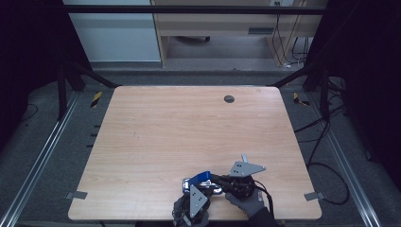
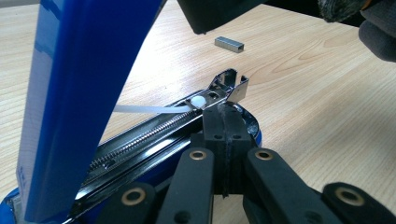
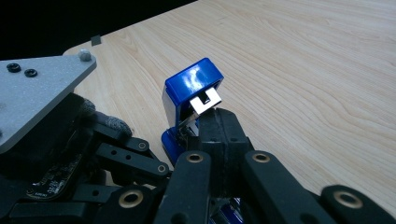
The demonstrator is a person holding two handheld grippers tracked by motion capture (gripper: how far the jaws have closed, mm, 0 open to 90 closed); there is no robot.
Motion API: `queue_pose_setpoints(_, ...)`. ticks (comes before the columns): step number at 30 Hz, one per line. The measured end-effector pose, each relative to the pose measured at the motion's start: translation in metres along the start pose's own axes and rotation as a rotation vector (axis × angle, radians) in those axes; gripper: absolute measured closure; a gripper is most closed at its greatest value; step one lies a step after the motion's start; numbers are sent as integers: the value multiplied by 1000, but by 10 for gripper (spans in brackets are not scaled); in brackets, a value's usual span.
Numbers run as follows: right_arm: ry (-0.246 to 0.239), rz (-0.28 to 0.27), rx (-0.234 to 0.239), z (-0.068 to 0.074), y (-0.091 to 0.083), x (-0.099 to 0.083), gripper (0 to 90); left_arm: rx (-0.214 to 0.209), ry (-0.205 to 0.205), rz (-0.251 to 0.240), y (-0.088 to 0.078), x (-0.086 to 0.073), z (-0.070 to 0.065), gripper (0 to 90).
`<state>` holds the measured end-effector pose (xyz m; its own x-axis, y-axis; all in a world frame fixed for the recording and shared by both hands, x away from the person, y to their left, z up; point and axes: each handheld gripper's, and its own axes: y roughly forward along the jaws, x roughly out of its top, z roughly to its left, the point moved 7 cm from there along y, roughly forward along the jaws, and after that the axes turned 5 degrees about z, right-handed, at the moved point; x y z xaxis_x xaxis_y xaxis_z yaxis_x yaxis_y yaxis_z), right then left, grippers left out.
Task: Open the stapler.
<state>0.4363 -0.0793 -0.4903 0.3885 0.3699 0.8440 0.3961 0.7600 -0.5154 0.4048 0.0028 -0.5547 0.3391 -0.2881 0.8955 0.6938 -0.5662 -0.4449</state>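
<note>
A blue stapler (image 1: 202, 178) lies near the table's front edge with its lid swung up. In the left gripper view the blue lid (image 2: 79, 93) rises at the left, and the bare metal staple rail (image 2: 154, 133) runs to the front of the base. My left gripper (image 2: 224, 119) is shut, its tips resting on that front end. A short strip of staples (image 2: 229, 44) lies on the wood beyond it. My right gripper (image 3: 219, 123) is shut too, its tips just under the lid's raised end (image 3: 194, 88). Gloved hands (image 1: 246, 203) hold both grippers.
The wooden table (image 1: 189, 127) has a dark round hole (image 1: 229, 99) near its far edge. Metal brackets (image 1: 75, 194) sit at the front corners. Cables (image 1: 326, 142) trail over the floor to the right. The left gripper's grey plate (image 3: 37, 93) stands close beside the stapler.
</note>
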Motion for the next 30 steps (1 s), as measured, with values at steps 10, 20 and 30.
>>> queue_pose_setpoints(10,-1,56,-16,-1,5,-10,900,1,-5,1,0,0,0,900)
queue_pose_setpoints(20,-8,48,-25,-1,6,-8,900,-1,-3,0,0,0,0,900)
queue_pose_setpoints(30,-18,15,11,4,5,-2,900,-2,-3,1,0,0,0,900)
